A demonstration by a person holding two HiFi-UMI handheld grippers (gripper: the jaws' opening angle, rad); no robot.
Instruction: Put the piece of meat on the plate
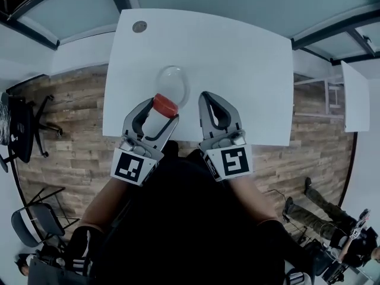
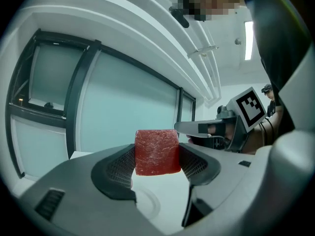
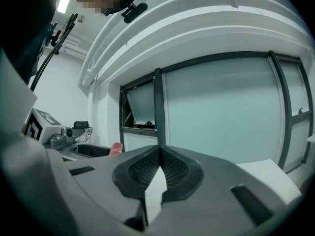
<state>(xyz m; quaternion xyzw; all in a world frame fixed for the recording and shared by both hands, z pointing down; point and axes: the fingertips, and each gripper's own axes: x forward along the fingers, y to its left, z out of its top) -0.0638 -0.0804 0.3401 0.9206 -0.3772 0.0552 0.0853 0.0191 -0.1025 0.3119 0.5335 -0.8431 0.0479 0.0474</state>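
My left gripper (image 1: 160,114) is clamped on the piece of meat (image 2: 156,151), a blocky red cube with a fine, fibrous grain and slightly rounded edges. The ribbed black pads (image 2: 118,167) press it from both sides. From the head view the meat hangs just over the near rim of the plate (image 1: 178,70), which is a clear, round glass dish that is barely visible against the table. The meat is raised above the plate rather than resting on it.

My right gripper (image 1: 209,97) sits just beside the left one, its jaws pinched fully together with nothing between them.

The table (image 1: 249,64) is smooth, matte white and rectangular, with a small grey round disc (image 1: 139,27) near its far left corner. The floor (image 1: 71,117) around it is wood plank. A black office chair (image 1: 24,123) stands off to the left, and frosted panes in dark frames (image 3: 221,112) line the wall.
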